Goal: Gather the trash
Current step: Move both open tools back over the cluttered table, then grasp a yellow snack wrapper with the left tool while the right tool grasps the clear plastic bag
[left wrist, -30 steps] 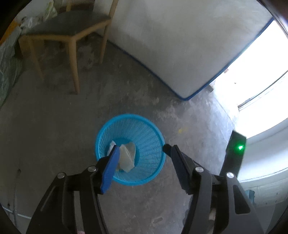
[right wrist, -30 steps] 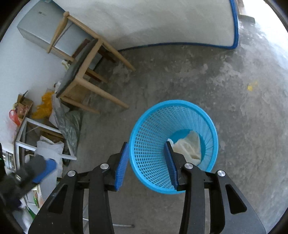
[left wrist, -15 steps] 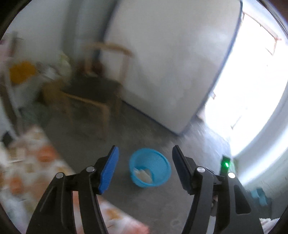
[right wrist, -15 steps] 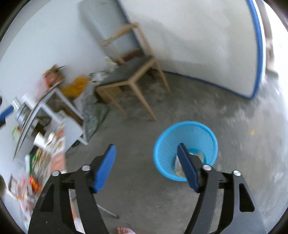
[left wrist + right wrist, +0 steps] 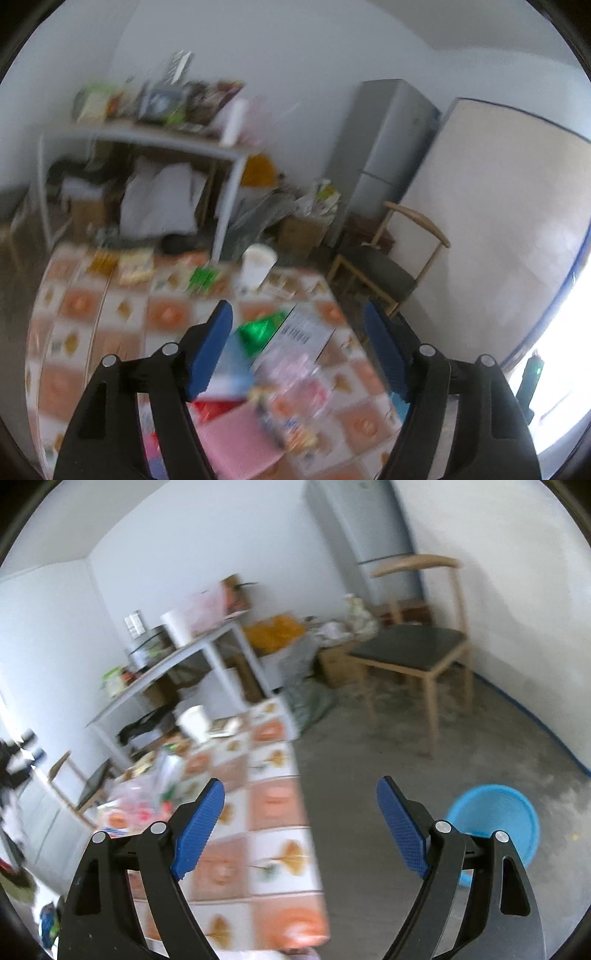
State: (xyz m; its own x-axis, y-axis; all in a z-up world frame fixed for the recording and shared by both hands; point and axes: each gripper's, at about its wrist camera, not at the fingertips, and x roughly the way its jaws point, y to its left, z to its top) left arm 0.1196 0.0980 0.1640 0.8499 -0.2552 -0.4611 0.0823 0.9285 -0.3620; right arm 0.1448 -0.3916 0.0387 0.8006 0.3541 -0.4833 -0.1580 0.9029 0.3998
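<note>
Litter lies blurred on the table [image 5: 74, 384] with the orange-and-white checked cloth: a green wrapper [image 5: 262, 330], a printed white paper [image 5: 306, 328], a pink sheet [image 5: 240, 439] and a white paper cup [image 5: 255, 266]. My left gripper [image 5: 295, 310] hovers above this litter, its jaws opening, holding nothing. In the right wrist view the blue mesh basket [image 5: 495, 823] stands on the floor at the lower right, right of the table [image 5: 273, 849]. My right gripper [image 5: 301, 784] hangs over the table's edge and the floor, jaws opening and empty.
A wooden chair [image 5: 410, 650] with a dark seat stands by the wall, beside a grey fridge [image 5: 362, 520]. A cluttered white shelf table [image 5: 177, 657] and bags fill the far corner. A white mattress [image 5: 498, 206] leans on the wall. Bare concrete floor [image 5: 369, 746] lies between table and chair.
Both views have swung up from the blue basket on the floor to the littered table. The right jaws, which straddled the basket's rim, have come off it. Both grippers have spread wider.
</note>
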